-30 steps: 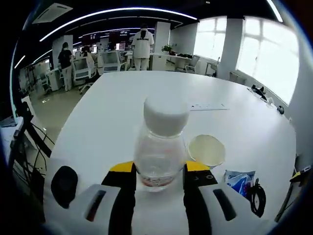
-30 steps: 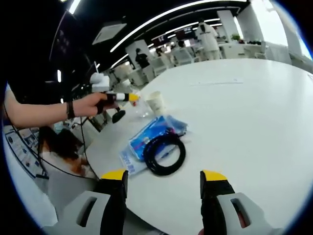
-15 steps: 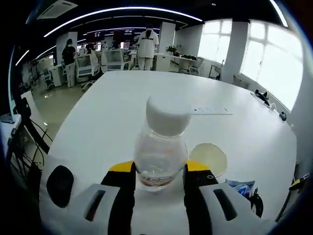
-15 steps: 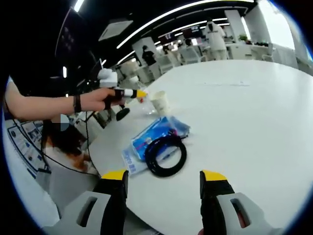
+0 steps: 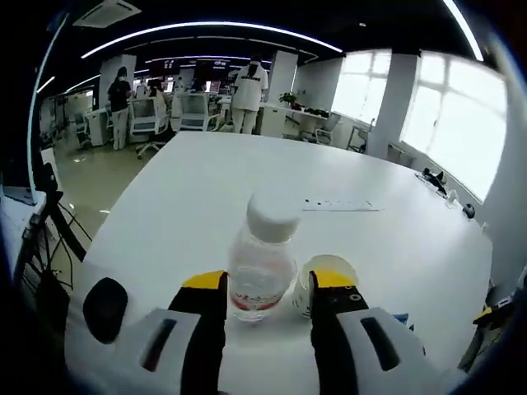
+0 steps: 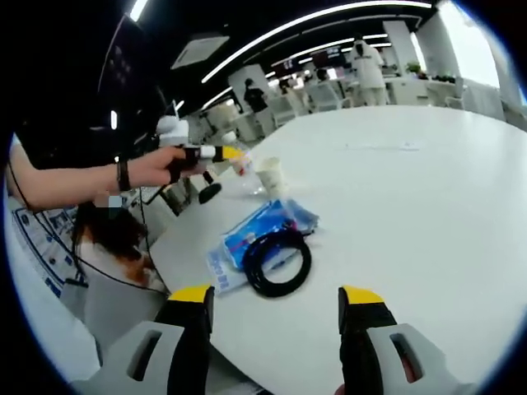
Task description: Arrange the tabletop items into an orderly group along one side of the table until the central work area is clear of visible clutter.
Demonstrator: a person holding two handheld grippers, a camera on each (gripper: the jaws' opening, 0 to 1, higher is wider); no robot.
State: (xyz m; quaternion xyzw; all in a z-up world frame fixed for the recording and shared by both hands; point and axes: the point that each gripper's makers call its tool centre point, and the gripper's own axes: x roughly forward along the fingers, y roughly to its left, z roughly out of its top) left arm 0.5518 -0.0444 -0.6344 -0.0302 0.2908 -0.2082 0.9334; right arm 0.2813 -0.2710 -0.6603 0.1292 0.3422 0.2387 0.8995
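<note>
on the white table [image 5: 206, 189], left tongs [image 5: 261, 290] spread around upright bottle [image 5: 263, 265], paper cup [image 5: 326, 276] beside, right tongs [image 6: 276, 300] spread, empty

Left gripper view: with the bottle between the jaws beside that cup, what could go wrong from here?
The clear bottle sits between the left gripper jaws, close beside the paper cup; moving it sideways could tip the cup. Near the table edge, the black cable coil lies on the blue packet, so dragging either could shift both.
</note>
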